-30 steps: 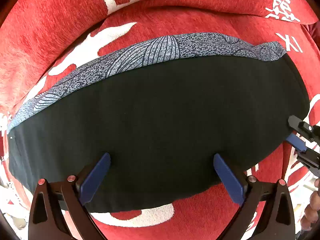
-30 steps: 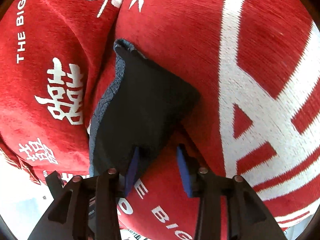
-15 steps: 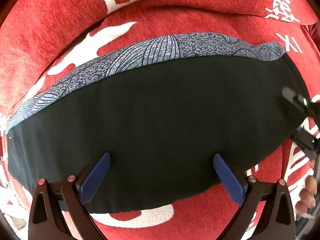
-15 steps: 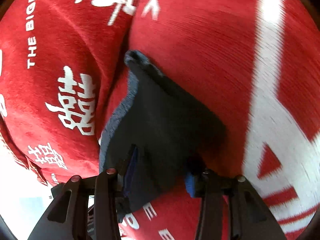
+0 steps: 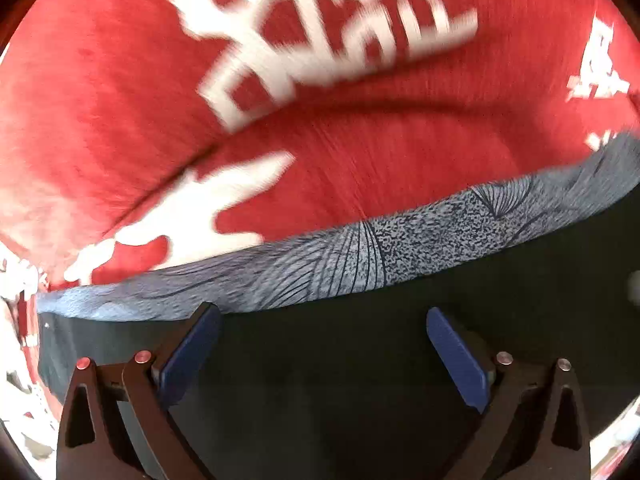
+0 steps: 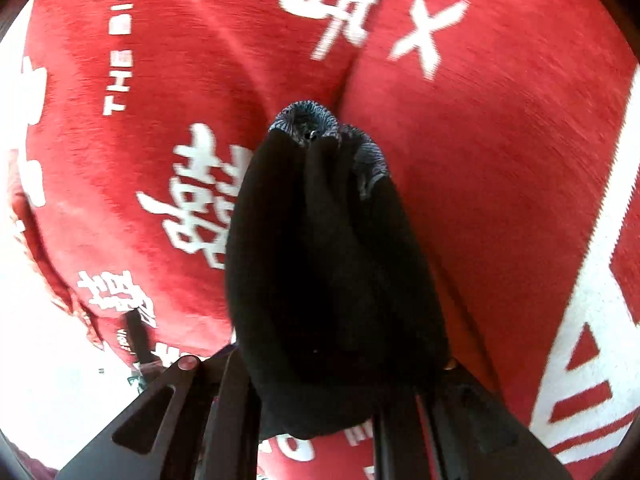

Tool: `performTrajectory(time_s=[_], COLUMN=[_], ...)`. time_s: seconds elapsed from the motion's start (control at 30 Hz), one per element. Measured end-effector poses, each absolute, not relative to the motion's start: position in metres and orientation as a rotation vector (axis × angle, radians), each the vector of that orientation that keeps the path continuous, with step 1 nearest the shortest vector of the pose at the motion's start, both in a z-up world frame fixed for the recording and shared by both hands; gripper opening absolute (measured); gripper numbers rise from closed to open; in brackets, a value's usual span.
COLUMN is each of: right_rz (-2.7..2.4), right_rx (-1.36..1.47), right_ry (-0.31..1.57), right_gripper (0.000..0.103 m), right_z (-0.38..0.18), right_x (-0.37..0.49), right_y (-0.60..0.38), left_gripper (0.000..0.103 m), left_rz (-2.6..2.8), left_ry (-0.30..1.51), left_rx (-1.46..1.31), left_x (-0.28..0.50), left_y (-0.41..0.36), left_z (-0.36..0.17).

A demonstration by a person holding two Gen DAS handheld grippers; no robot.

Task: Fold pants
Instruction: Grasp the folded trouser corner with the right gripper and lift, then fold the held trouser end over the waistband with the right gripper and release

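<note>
The black pants (image 5: 360,380), with a grey patterned band (image 5: 360,252) along their far edge, lie flat on a red blanket (image 5: 360,160). My left gripper (image 5: 320,312) hovers open over the black cloth, its blue pads (image 5: 192,348) wide apart and near the band, holding nothing. In the right wrist view, one end of the pants (image 6: 320,240) is bunched into a dark hanging fold. The grey patterned cloth (image 6: 304,120) shows at its far tip. My right gripper (image 6: 340,368) is closing on this fold; the cloth fills the gap and hides the pads.
The red blanket (image 6: 500,160) with white lettering covers a soft, creased surface on all sides. A bright pale area (image 6: 60,340) lies past its left edge in the right wrist view.
My left gripper slid forward over the pants toward the patterned band, still open. My right gripper's jaws closed on the pants' end and lifted it, and the cloth bunched up.
</note>
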State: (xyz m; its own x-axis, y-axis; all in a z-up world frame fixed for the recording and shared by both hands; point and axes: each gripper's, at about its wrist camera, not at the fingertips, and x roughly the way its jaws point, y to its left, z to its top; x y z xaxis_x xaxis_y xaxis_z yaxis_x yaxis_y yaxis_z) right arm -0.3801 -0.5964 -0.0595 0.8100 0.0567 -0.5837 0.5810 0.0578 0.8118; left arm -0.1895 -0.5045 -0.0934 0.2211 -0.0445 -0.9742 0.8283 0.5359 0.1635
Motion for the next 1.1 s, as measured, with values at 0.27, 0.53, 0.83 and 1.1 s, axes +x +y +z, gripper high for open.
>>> performTrajectory(time_s=[0.27, 0.53, 0.83, 1.1], right_rz=[-0.408, -0.43, -0.494, -0.509], right_rx=[1.298, 1.112, 0.826, 0.562], right_ry=[0.588, 0.662, 0.796, 1.102], right_gripper=[0.013, 0.014, 0.015, 0.033], right_z=[-0.014, 0.032, 0.08, 0.001], right_x=[-0.357, -0.322, -0.236, -0.102], right_y=[-0.583, -0.539, -0.455, -0.344], left_gripper=[0.103, 0.103, 0.103, 0.103], left_rz=[-0.681, -0.736, -0.75, -0.554], left_ry=[1.119, 1.271, 1.181, 1.247], left_rx=[0.695, 0.697, 0.569, 0.521], left_x=[-0.175, -0.147, -0.072, 0.009], left_y=[-0.499, -0.504, -0.394, -0.251], left_z=[-0.067, -0.096, -0.034, -0.043])
